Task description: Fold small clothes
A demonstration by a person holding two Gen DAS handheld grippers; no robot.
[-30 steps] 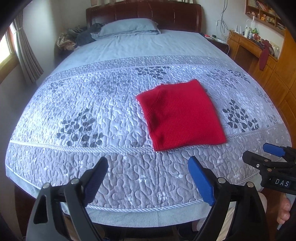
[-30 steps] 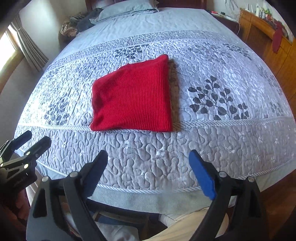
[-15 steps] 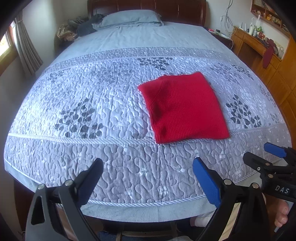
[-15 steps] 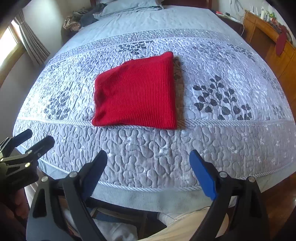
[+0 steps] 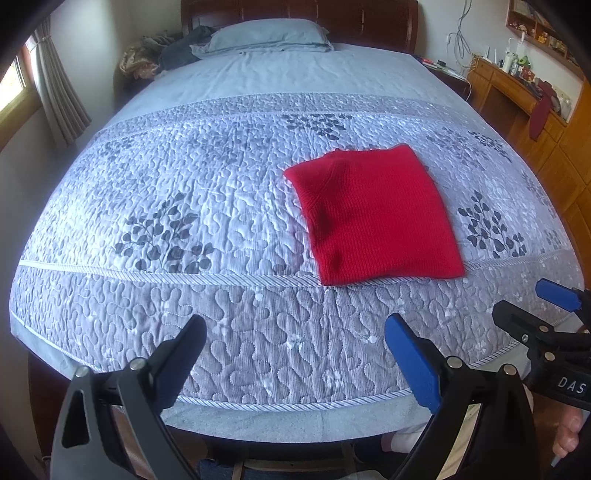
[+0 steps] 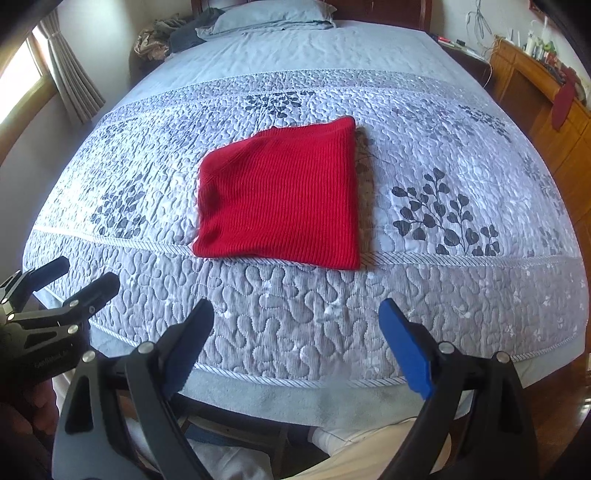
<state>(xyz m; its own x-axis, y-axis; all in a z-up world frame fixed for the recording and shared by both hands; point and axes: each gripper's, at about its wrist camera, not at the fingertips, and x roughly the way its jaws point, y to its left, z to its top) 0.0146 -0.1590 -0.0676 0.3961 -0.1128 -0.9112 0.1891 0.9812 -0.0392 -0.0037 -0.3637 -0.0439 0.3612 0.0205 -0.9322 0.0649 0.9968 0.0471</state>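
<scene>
Judging the red ribbed knit garment [image 5: 373, 218] neatly folded on the quilted grey bed [image 5: 221, 206]: keep left gripper [image 5: 295, 339] and right gripper [image 6: 295, 325] jaws released, clear, leaving the square undisturbed.

A bright red ribbed knit garment [image 5: 375, 218] lies on a bed quilt [image 5: 221, 206] of pale lilac-grey, stitched with squiggle shapes and printed with dark grey leafy sprigs. Beyond it the bedsheet [image 5: 314, 70] and pillow [image 5: 267, 35] are plain light blue. The headboard [image 5: 295, 11] is dark reddish wood. Each black claw [image 5: 295, 332] [image 6: 295, 317] has one blue pad.
</scene>
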